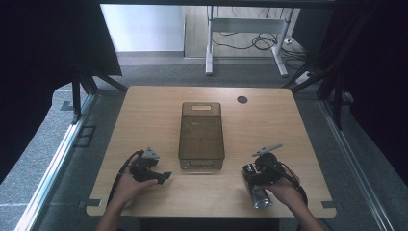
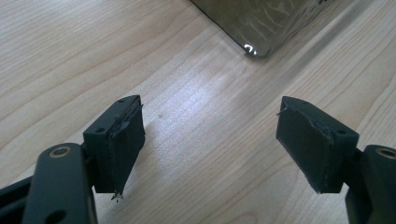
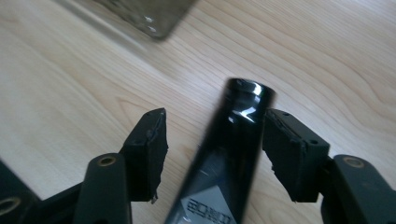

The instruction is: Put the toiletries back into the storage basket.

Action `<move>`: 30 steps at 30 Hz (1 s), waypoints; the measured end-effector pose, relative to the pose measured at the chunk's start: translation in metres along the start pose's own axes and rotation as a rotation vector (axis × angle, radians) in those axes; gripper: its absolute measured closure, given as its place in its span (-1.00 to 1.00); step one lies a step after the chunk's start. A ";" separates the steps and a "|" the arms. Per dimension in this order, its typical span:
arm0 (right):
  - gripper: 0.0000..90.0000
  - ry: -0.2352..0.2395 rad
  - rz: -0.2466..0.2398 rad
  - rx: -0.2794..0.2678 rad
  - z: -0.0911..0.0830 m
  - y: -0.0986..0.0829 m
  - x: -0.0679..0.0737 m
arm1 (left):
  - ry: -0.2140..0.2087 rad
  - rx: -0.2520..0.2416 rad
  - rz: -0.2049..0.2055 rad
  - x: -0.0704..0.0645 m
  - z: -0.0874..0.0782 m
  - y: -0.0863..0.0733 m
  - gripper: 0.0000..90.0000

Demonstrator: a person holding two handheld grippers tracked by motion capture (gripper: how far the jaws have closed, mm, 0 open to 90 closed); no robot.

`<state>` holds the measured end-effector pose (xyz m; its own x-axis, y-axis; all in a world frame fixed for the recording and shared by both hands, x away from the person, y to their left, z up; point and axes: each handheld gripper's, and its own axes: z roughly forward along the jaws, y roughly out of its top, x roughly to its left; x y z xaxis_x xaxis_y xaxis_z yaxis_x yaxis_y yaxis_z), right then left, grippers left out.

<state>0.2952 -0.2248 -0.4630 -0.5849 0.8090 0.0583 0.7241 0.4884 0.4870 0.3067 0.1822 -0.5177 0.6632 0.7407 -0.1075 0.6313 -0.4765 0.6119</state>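
Note:
A black tube (image 1: pixel 258 191) with a silvery near end lies on the wooden table (image 1: pixel 144 120) at the front right. In the right gripper view the tube (image 3: pixel 229 154) runs up between my jaws. It rests against the right pad (image 3: pixel 292 154), and a gap separates it from the left pad (image 3: pixel 149 149). My right gripper (image 1: pixel 252 173) (image 3: pixel 215 126) stands open around it. At the front left my left gripper (image 1: pixel 166 176) (image 2: pixel 210 116) is open over bare wood with nothing between its pads.
A brown see-through bin (image 1: pixel 202 104) stands lengthwise in the middle of the table, and its near corners appear as the bin (image 2: pixel 261 23) and the bin (image 3: pixel 149 11). A dark round hole (image 1: pixel 242 99) sits at the back right. Desk legs (image 1: pixel 209 48) and cables stand beyond the table.

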 end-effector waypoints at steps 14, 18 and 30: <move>-0.18 -0.077 0.021 0.175 0.027 -0.005 0.006 | -0.008 -0.019 -0.009 0.006 -0.003 0.000 -0.47; -0.16 -0.082 0.028 0.193 0.030 -0.005 0.004 | -0.008 -0.017 -0.005 0.006 -0.003 0.000 -0.47; -0.17 -0.084 0.034 0.243 0.042 -0.003 0.003 | -0.002 -0.018 -0.005 0.004 -0.001 0.001 -0.47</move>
<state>0.3068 -0.2099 -0.5012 -0.5333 0.8459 -0.0063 0.8156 0.5162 0.2615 0.3092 0.1855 -0.5169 0.6605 0.7424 -0.1120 0.6274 -0.4638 0.6255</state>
